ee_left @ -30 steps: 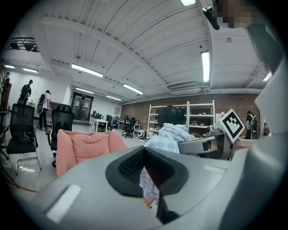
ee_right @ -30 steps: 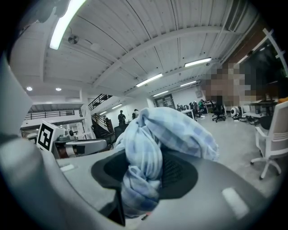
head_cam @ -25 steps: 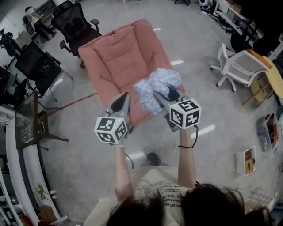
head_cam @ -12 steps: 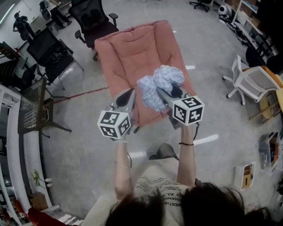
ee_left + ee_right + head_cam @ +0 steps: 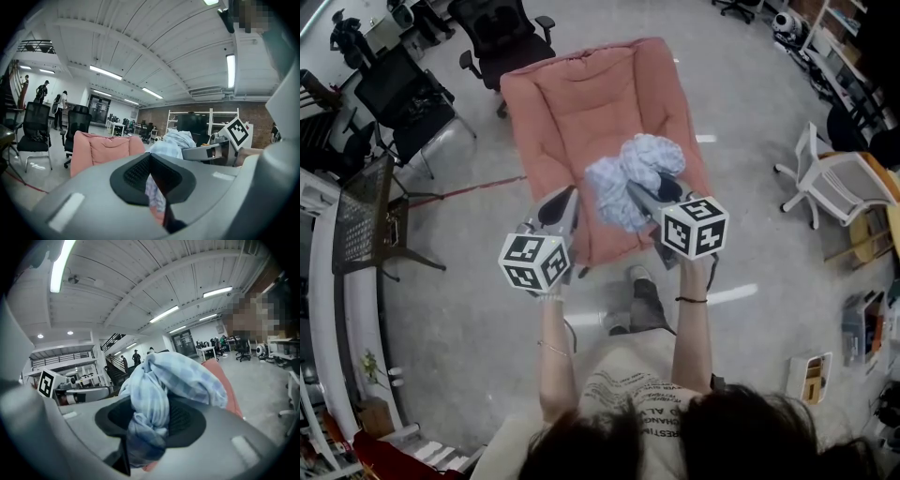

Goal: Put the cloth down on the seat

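Nearest, the left gripper is clenched on nothing, tips together, while just beside it the right gripper grasps the bunched pale-blue checked cloth, held up in the air over the front of the pink seat, with black office chairs beyond.

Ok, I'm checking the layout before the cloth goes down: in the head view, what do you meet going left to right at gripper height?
Mesh table → left gripper → cloth → white chair.
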A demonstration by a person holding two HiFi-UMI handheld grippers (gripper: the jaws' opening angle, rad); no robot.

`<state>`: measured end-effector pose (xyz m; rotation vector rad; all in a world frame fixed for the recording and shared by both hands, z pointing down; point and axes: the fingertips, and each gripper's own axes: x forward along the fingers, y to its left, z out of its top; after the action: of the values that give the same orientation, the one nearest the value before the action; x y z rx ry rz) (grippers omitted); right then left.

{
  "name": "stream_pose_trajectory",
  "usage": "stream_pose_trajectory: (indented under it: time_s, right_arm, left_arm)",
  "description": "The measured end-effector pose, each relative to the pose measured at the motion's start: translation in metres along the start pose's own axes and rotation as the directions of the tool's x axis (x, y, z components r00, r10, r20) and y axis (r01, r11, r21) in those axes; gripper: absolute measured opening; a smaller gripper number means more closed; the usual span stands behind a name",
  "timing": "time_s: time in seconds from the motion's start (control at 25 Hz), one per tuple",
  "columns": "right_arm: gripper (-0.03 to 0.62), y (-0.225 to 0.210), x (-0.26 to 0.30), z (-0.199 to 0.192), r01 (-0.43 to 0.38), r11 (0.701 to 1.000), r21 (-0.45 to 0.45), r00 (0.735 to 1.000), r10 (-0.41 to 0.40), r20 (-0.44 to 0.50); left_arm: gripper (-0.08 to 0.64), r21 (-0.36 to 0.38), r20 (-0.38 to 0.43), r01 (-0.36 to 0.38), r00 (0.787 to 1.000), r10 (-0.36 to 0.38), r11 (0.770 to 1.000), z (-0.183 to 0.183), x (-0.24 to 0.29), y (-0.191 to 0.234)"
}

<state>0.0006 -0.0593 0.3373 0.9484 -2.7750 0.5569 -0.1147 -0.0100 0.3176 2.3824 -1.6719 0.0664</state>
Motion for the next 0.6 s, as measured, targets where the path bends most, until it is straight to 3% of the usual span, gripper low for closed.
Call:
stream_pose_trajectory:
  time_s: [0.6]
  right_arm:
    - [0.186,-0.059,0.071,0.016,-0.055,0.998,0.005,0.994,0.055,-0.099]
  left_arm:
    - [-0.002,-0.077,-0.054,-0.048,0.998,0.044,0.996,-0.008,0.079,0.04]
